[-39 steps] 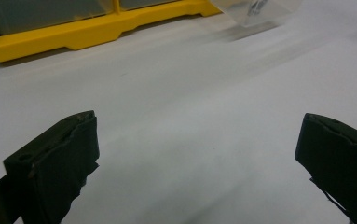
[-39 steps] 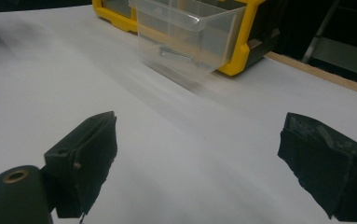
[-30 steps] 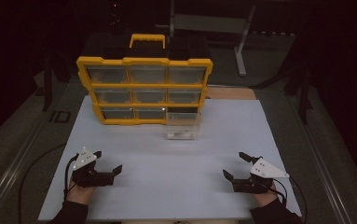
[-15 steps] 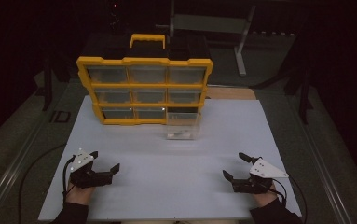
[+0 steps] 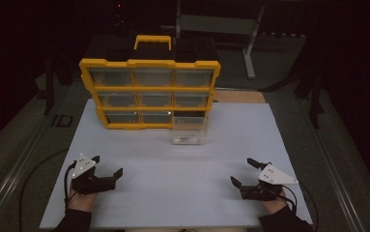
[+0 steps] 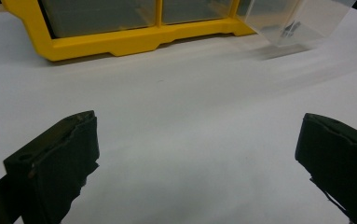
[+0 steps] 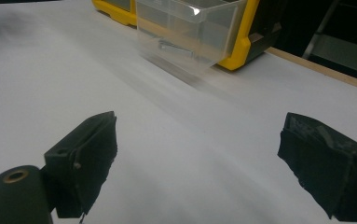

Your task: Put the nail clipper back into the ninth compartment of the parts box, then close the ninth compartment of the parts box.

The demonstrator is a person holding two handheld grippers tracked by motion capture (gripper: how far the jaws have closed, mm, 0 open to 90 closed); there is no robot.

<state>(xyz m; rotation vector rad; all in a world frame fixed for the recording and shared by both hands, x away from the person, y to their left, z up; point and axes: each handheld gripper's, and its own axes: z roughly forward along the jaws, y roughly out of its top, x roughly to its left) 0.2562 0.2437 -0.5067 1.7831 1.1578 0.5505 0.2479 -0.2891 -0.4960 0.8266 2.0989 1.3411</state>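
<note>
While both grippers sit down at the near edge of the white table (image 5: 182, 193), all the container stuff is at the far end. You've got a yellow organizer (image 5: 149, 94) with a handle on top and three rows of see-through drawers. The bottom right slot is the odd one: its clear drawer (image 5: 189, 129) is pulled forward out of the frame and resting on the table, just in front of the cabinet. From the right gripper view you can see the clear drawer (image 7: 190, 32) right up against the yellow frame, with something small and dark lying in the bottom of it, maybe a bit of hardware, too blurry to call. The other drawers look frosted and I can't make out what's inside them.

Left gripper (image 5: 109, 171) is resting on the table at the near left, jaws spread wide apart with nothing between them. Right gripper (image 5: 244, 174) is the same deal at the near right, wide apart and holding nothing. Both are well apart from the pulled-out drawer, which sits roughly between them but much farther back.
</note>
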